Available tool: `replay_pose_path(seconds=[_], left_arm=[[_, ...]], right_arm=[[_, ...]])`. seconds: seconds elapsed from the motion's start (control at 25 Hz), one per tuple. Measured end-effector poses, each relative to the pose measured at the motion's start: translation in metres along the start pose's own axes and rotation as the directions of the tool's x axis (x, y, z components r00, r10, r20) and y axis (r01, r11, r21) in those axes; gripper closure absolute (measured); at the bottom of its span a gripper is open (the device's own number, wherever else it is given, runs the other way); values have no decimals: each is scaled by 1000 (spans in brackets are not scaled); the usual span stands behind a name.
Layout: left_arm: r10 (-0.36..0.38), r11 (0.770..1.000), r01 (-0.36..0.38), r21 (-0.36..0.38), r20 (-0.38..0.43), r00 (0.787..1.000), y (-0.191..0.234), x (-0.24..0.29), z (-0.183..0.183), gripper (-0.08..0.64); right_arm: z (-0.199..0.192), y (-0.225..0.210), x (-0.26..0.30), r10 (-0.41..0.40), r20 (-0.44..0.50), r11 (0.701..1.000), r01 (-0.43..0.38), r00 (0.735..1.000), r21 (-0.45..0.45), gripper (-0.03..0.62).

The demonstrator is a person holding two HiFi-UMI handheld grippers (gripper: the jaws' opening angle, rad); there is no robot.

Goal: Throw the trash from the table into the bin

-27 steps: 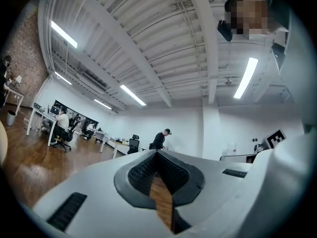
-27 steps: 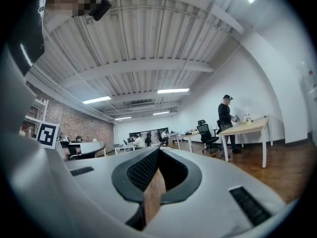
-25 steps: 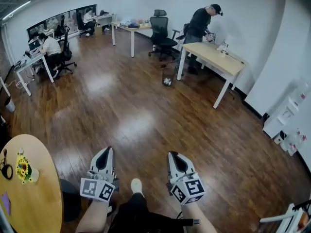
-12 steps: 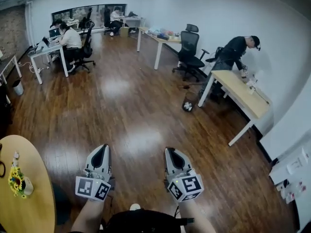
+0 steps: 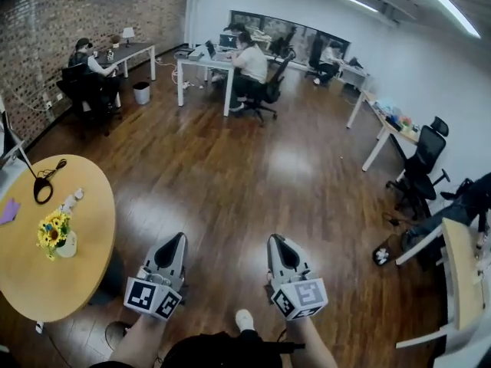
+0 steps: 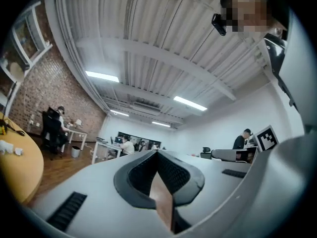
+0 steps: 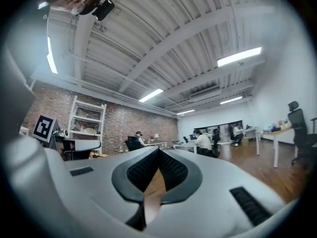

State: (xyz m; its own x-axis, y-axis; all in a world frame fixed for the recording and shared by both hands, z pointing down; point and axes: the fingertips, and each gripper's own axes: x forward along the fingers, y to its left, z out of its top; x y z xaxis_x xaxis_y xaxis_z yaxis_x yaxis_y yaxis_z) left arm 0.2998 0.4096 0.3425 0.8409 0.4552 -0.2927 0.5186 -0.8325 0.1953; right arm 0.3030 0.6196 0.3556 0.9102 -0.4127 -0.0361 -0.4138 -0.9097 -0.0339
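Nearest, the left gripper (image 5: 176, 241) and right gripper (image 5: 276, 241), smooth grey wedges, each have their jaws pressed together on nothing. Just left, a round pale-wood table (image 5: 77, 274) carries a small white vase (image 5: 67, 246) of yellow flowers (image 5: 51, 229) and a purple scrap (image 5: 9, 210). On the glossy plank floor (image 5: 253, 182) at right, a dark basket bin (image 5: 381, 255) holds something white. A pale bin (image 5: 141, 93) stands near the far brick wall (image 5: 77, 14).

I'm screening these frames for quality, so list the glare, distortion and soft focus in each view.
Head view: fisheye bends the brick wall; ceiling lights leave pale glare patches on the wood floor. Left gripper view: dark round vignette, and the near body of the left gripper looks soft. Right gripper view: same vignette; light strips blown out.
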Motion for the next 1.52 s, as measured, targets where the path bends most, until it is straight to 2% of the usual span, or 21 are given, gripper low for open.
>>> replay_pose_path(seconds=[0.12,0.2,0.28,0.36,0.48,0.6,0.68,0.8,0.88,1.04,1.16,1.32,1.4,1.52], left_arm=[[152,986,-154,58,27,988,26,22,3,560],[244,964,-249,91,58,968,39,33,11,560],[334,931,-346,119,113,936,52,37,23,560],[432,880,-453,140,160,888,67,31,35,560],[555,797,-583,157,191,810,96,6,44,560],[649,715,-684,144,225,727,131,-28,50,560],[692,667,-731,140,245,679,156,-48,55,560],[748,600,-788,139,253,614,192,-83,57,560],[787,540,-830,140,264,557,213,-107,57,560],[848,424,-898,116,298,439,246,-155,63,560],[880,356,-928,113,295,373,257,-180,61,560],[911,270,-954,134,285,298,268,-203,58,560],[928,217,-968,123,282,244,274,-217,57,560],[948,136,-986,99,275,159,285,-237,56,560]], right_arm=[[7,-19,64,161,1,987,-161,987,4,588],[16,-25,104,274,1,962,-274,962,-5,589],[24,-23,145,383,6,923,-383,924,-18,589],[25,-6,186,489,9,872,-489,872,-4,589],[10,45,233,620,-11,784,-620,784,32,589],[-7,112,270,727,-48,687,-726,685,37,588],[-14,160,294,784,-57,620,-784,618,38,589],[-32,234,316,852,-94,519,-854,514,34,589],[-45,278,326,890,-130,441,-897,437,5,588],[-68,347,351,928,-182,329,-944,326,-17,588],[-92,388,360,942,-236,240,-970,240,-29,588],[-124,431,379,938,-304,151,-986,165,-67,588],[-137,453,388,939,-321,112,-992,126,-62,588],[-154,478,404,938,-336,69,-996,83,-53,588]])
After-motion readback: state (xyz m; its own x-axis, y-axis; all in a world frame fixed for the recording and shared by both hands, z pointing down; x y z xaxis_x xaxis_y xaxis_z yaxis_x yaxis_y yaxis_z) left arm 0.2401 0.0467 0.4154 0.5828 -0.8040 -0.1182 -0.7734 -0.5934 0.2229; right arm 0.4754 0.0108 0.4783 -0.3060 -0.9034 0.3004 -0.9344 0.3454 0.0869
